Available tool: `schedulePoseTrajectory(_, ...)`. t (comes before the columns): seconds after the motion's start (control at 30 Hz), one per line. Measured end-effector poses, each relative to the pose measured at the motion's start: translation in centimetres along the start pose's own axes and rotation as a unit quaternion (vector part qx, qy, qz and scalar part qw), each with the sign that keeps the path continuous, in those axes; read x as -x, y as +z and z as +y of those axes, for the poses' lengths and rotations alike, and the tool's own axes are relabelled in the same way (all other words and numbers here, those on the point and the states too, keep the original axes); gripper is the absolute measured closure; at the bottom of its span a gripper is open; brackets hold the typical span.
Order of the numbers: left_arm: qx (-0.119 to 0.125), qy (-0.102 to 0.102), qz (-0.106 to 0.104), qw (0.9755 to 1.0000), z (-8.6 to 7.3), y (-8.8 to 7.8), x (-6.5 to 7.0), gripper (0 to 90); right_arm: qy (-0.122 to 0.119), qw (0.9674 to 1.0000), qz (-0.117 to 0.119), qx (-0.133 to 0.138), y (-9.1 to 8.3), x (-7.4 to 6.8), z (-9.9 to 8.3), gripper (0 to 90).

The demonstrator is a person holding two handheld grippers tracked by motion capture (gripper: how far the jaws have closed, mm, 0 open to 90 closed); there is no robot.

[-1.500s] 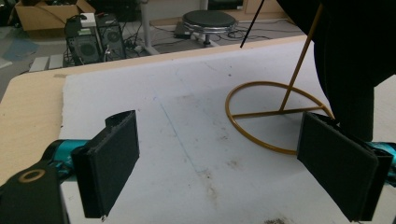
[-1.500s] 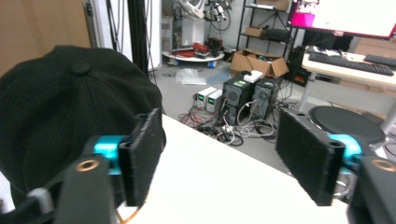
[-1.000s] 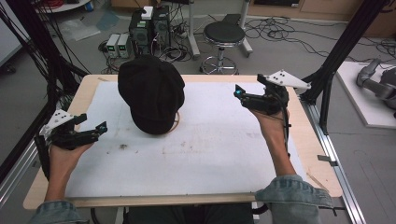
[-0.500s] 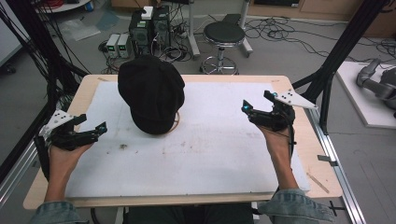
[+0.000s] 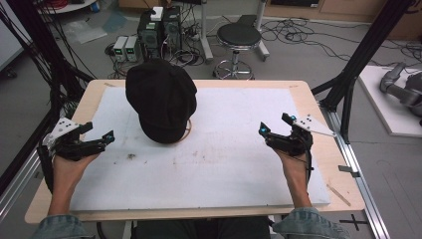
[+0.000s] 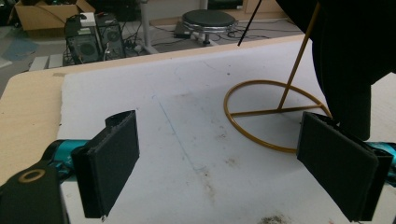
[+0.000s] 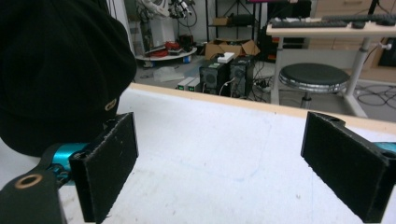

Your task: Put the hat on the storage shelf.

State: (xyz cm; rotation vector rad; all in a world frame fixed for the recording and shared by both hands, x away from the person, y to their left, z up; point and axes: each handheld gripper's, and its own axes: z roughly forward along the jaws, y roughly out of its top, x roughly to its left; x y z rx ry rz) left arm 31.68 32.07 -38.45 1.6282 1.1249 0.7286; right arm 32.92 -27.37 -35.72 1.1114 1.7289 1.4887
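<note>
Hat: black cap [image 5: 160,101] perched on a gold wire stand [image 6: 275,112], at the far left-centre of the white mat [image 5: 224,164] on the table [image 5: 308,92].
Left tongs [image 5: 94,141]: released, jaws spread wide with nothing between them, at the mat's left edge, near the hat but apart from it.
Right tongs [image 5: 276,124]: released too, empty, near the mat's right edge, well apart from the hat.
Behind the table: a round stool [image 5: 239,36].

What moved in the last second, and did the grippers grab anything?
The right gripper pulled back toward the person's side of the table, away from the far edge. It stayed open and grabbed nothing. The left gripper, also open and empty, the black fabric cap and its thin gold wire stand stayed put.
</note>
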Motion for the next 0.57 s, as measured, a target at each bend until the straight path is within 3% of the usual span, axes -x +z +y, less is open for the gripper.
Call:
schedulePoseTrajectory(0.23,-0.003,0.0,0.001,1.0,-0.2,0.2,0.1,13.5,0.0,0.9999,0.008,0.007,-0.4,0.2,-2.0,10.8)
schedulePoseTrajectory(0.57,-0.009,0.003,0.002,1.0,-0.3,0.4,0.2,13.5,0.003,0.9998,0.003,-0.017,0.1,0.3,-3.8,10.8)
